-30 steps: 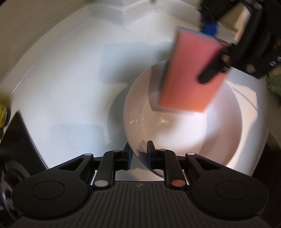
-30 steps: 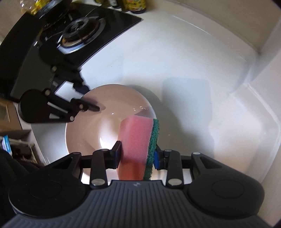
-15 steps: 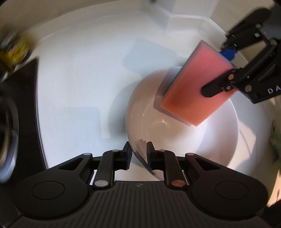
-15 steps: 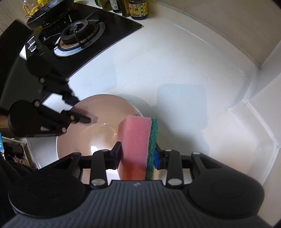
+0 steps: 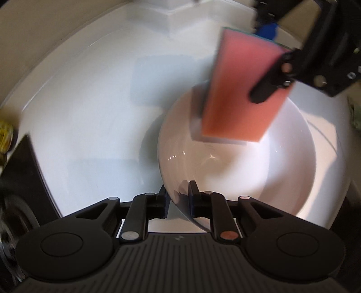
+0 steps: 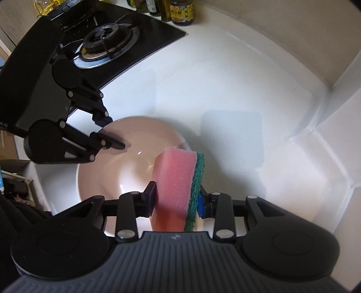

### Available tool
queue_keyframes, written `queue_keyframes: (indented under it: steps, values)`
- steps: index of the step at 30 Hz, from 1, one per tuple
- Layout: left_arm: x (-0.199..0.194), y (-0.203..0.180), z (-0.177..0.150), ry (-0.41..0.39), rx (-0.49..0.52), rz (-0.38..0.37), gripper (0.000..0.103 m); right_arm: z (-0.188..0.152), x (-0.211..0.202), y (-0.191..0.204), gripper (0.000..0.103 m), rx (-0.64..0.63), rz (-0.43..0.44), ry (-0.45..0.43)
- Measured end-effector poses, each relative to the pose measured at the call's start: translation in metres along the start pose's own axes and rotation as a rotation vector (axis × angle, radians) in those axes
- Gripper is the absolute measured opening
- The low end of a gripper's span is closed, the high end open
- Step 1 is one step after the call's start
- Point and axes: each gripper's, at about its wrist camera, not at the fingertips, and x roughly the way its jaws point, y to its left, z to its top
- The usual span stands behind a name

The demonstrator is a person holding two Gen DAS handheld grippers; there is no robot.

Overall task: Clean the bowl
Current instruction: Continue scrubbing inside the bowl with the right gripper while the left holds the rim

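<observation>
Right now the left gripper (image 5: pixel 177 200) pinches the rim of the white bowl (image 5: pixel 248 175) at 6 o'clock on the white counter (image 5: pixel 90 112), and the right gripper (image 6: pixel 177 200) squeezes the pink and green sponge (image 6: pixel 174 180) over it. If the sponge pushes hard at 12 o'clock, the bowl may tip or slip out, because only a thin edge is held.

A right gripper (image 6: pixel 176 200) clamps a pink sponge (image 6: pixel 174 187) with a green scouring side above a white bowl (image 6: pixel 140 135) on a white counter (image 6: pixel 237 94). A left gripper (image 6: pixel 110 130) pinches the bowl's far rim, near a black gas hob (image 6: pixel 106 42) and bottles (image 6: pixel 180 11).
</observation>
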Motion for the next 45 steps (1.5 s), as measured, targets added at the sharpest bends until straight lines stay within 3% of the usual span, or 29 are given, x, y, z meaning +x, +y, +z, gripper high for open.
queue_keyframes:
  steps: [8, 20, 23, 30, 33, 36, 39, 45]
  values:
    - [0.000, 0.001, -0.001, -0.007, -0.050, 0.010, 0.018, 0.010, 0.011, 0.005, 0.030, -0.040, 0.010, 0.000]
    - [-0.014, -0.003, -0.025, -0.074, -0.355, 0.030, 0.018, 0.000, 0.011, 0.004, 0.031, -0.003, 0.002, -0.026]
    - [-0.009, -0.002, -0.018, -0.089, -0.318, 0.048, 0.019, -0.002, 0.010, 0.005, 0.031, 0.008, 0.003, -0.032]
    - [0.002, -0.003, 0.001, -0.037, -0.043, 0.015, 0.020, -0.007, 0.006, 0.004, 0.031, 0.003, 0.011, -0.001]
    - [0.006, -0.002, 0.012, 0.000, 0.067, 0.008, 0.021, -0.001, 0.007, 0.005, 0.031, -0.033, 0.007, 0.018]
    - [0.009, 0.002, 0.019, 0.008, 0.108, -0.004, 0.021, 0.008, 0.008, 0.014, 0.031, -0.107, -0.019, 0.020]
    - [0.010, 0.007, 0.019, -0.007, 0.050, -0.008, 0.021, 0.015, 0.012, 0.025, 0.031, -0.171, -0.026, 0.020]
    - [0.001, 0.009, 0.005, -0.059, -0.188, 0.005, 0.021, 0.010, 0.014, 0.028, 0.031, -0.164, -0.022, 0.006]
